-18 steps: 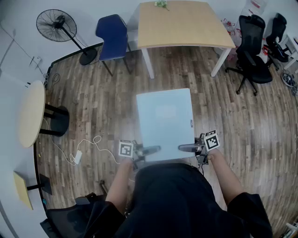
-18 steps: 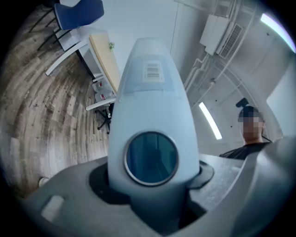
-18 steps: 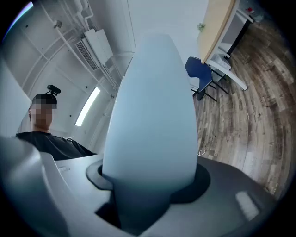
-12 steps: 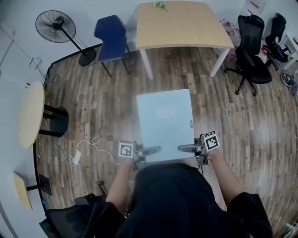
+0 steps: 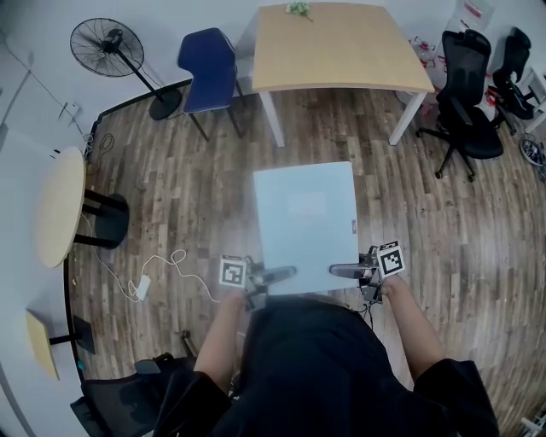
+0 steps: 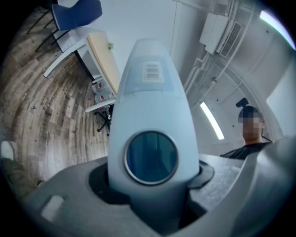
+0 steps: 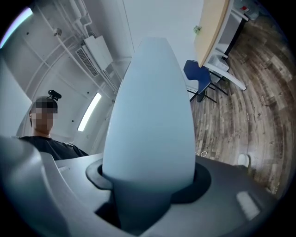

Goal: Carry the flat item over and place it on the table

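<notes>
The pale blue binder (image 5: pixel 305 224) is held in the air, lying flat, above the wooden floor (image 5: pixel 171 179) in front of the person, well short of the bench (image 5: pixel 341 47). Its long sides run away from the person, and a small tag sits on its right edge. The left claw (image 5: pixel 277 274) is clenched on the binder's near left corner and the right claw (image 5: pixel 345 271) on its near right corner. In the left gripper view the binder fills the gap between the jaws, with a round hole in the face and a barcode label further up. In the right gripper view a plain face of it is pinched the same way.

The bench stands ahead, with a light wooden top, white legs and a small green sprig (image 5: pixel 296 8) at its far edge. A blue chair (image 5: pixel 209 60) is just to its left, and a standing fan (image 5: pixel 115 47) is further left. Black office chairs (image 5: pixel 467 94) stand to the right. A white cable (image 5: pixel 162 265) lies on the floor near the left claw.
</notes>
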Available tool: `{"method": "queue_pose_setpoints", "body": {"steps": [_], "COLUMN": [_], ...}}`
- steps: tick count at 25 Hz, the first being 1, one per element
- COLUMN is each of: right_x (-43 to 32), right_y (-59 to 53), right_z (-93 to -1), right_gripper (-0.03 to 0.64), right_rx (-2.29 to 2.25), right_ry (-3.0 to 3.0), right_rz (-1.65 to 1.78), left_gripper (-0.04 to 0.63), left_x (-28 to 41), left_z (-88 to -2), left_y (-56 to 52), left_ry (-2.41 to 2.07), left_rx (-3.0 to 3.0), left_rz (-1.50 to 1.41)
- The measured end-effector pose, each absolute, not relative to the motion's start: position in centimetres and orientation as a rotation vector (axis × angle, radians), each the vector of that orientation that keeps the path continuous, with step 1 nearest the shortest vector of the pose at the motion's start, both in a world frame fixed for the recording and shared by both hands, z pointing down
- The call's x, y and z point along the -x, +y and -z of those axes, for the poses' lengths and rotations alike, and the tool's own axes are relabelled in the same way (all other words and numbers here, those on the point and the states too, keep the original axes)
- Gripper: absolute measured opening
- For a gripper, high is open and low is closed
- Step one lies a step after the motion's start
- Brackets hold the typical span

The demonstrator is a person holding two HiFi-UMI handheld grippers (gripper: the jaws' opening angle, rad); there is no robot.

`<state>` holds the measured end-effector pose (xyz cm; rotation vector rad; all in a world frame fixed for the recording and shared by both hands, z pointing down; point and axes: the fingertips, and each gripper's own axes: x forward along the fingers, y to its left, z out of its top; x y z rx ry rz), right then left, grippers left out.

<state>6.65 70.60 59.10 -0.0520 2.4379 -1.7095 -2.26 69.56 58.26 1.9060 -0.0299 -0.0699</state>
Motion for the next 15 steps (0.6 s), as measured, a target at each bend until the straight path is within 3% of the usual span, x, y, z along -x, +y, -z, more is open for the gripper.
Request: {"method": "queue_pose_setpoints", "body": {"steps": [15], "right_x": [-6.1], "right_y": [60.0], "right_z": [-61.5], "right_gripper": [0.295], "right_rx": [0.164], "right_ry": [2.372], "right_rz": [1.767], "left_gripper": [0.304], "left_x": [2.9], "left_z": [-60.4], "left_y": [58.8], "left_ry": [-0.002], "left_rx": [-1.861], "left_rz": [0.09]}}
